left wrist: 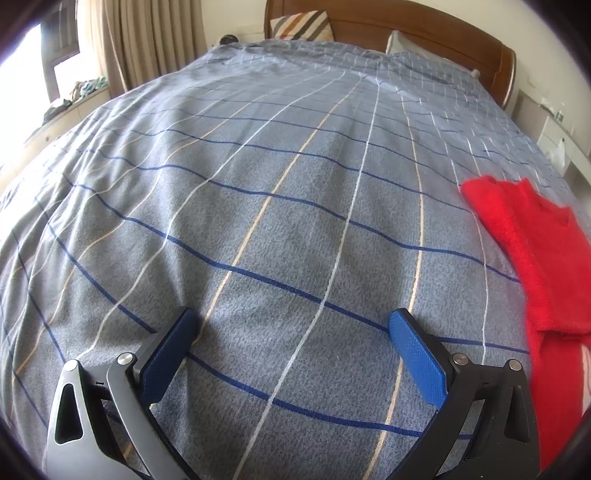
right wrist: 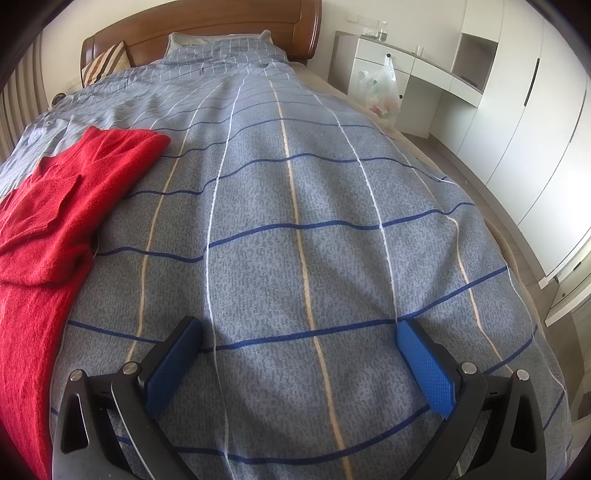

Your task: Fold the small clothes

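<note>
A red knitted garment (left wrist: 532, 254) lies on the bed at the right edge of the left wrist view, with one part folded over the rest. In the right wrist view the same red garment (right wrist: 62, 214) fills the left side. My left gripper (left wrist: 293, 325) is open over bare cover, with the garment off to its right. My right gripper (right wrist: 299, 332) is also open, nothing between its blue pads (right wrist: 424, 363), and the garment lies to its left. Neither gripper touches the cloth.
The bed has a grey-blue checked cover (left wrist: 258, 184), a wooden headboard (right wrist: 207, 29) and pillows (right wrist: 221, 46) at the far end. A curtain and window ledge (left wrist: 74, 96) stand left of the bed. White cabinets (right wrist: 517, 110) and a plastic bag (right wrist: 384, 88) stand to its right.
</note>
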`<move>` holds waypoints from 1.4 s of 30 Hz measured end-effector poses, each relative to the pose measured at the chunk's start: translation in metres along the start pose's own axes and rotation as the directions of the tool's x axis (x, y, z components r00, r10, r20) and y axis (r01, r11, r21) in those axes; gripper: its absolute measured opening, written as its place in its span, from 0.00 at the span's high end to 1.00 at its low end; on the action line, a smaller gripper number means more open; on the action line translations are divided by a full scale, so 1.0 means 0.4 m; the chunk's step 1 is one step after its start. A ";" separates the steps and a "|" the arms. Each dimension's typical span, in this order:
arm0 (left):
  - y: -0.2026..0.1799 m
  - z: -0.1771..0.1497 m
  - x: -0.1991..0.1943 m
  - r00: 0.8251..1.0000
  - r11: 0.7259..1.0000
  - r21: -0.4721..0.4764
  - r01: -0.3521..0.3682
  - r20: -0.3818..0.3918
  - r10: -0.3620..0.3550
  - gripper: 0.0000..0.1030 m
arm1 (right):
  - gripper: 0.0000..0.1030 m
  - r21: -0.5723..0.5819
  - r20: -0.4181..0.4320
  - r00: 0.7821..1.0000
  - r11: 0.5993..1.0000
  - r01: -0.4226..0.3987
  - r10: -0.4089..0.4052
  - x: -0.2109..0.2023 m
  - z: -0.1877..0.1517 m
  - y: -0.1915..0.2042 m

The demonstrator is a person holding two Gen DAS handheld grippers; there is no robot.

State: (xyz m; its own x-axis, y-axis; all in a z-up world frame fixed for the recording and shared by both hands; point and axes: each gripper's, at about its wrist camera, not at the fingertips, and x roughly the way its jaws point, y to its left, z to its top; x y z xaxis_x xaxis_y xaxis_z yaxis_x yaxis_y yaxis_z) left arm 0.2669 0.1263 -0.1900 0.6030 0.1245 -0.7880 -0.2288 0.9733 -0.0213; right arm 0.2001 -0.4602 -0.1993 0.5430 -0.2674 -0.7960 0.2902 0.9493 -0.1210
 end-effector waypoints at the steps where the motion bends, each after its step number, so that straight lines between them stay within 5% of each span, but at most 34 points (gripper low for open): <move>1: 0.001 0.000 0.000 1.000 1.000 -0.002 0.000 0.000 0.000 0.00 | 0.00 -0.001 -0.001 1.000 1.000 -0.001 0.001 0.001 0.001 -0.001; 42: 0.007 0.010 -0.011 0.998 0.997 0.059 0.040 -0.046 -0.037 0.01 | 0.00 0.001 -0.002 1.000 1.000 -0.005 0.005 0.002 0.001 -0.004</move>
State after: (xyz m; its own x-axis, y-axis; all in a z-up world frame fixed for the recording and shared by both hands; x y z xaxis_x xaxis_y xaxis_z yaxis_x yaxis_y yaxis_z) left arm 0.2666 0.1292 -0.1840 0.5750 0.0792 -0.8143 -0.1590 0.9872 -0.0162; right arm 0.2005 -0.4618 -0.1994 0.5431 -0.2623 -0.7977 0.2880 0.9505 -0.1164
